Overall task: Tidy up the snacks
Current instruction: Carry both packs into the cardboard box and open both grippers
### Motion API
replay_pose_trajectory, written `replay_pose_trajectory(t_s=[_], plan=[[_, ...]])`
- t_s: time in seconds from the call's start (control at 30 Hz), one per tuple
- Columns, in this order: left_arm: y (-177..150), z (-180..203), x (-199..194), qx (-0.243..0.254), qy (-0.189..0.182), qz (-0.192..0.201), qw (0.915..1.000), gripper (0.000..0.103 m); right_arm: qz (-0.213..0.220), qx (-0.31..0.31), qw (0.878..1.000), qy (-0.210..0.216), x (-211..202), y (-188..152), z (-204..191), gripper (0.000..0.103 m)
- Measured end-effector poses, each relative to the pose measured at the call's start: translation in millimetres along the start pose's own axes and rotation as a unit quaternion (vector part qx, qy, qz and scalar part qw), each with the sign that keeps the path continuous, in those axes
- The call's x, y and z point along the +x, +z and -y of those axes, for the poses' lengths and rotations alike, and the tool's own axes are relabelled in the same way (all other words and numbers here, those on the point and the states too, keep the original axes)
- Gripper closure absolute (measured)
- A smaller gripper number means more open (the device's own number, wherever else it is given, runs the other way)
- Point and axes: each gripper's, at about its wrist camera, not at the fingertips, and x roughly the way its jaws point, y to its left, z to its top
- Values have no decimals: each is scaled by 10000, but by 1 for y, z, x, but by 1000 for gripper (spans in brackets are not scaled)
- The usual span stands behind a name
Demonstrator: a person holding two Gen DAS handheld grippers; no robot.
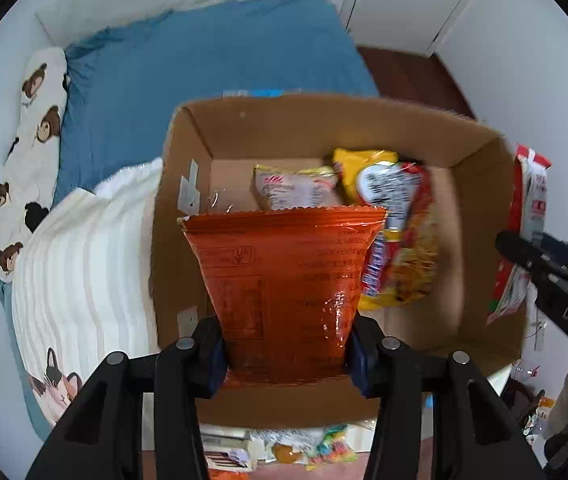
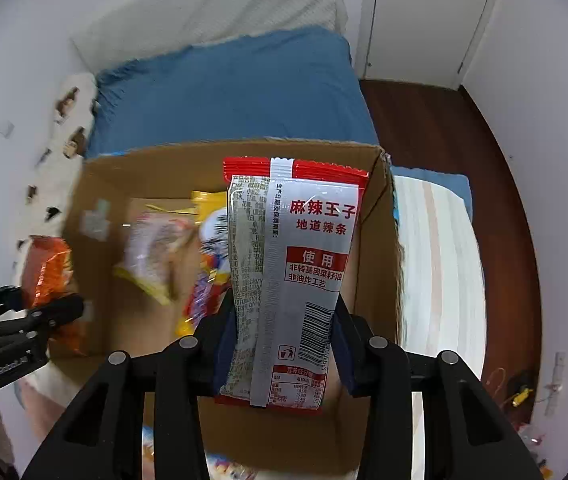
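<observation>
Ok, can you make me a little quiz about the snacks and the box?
1. True or false: the left gripper is shut on an orange snack packet.
2. What does the right gripper hold? A) a red-and-white spicy strip packet B) a banana C) nothing
3. Where do the yellow noodle packets lie?

Key: 1. True. 2. A. 3. Inside the cardboard box, which sits on the bed with the blue sheet.
</observation>
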Motion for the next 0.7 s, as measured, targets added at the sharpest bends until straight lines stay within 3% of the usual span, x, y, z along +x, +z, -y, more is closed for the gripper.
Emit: replay_pose_trajectory(t_s=[0.37,0.47,0.57,0.6,0.63,0.7], plan=[[8,-17,61,-166,86,-647,9977,57,-589,36,9979,-253,71,24,8,57],[5,-22,67,-231,85,-648,9976,56,-768,101,9967,-228,80,30,10,44],[5,-25,69,-309,-21,-628,9975,47,-740,54,9967,-338,79,32,10,30],[5,-24,68,-311,-33,-605,9977,35,-750,68,9966,-332,80,34,11,17],[6,-26,66,-298,-6,-578,9979,11,-758,106,9967,-255,80,34,11,15],[10,-24,61,-278,35,-482,9984,3,-784,78,9965,-292,75,34,10,12]])
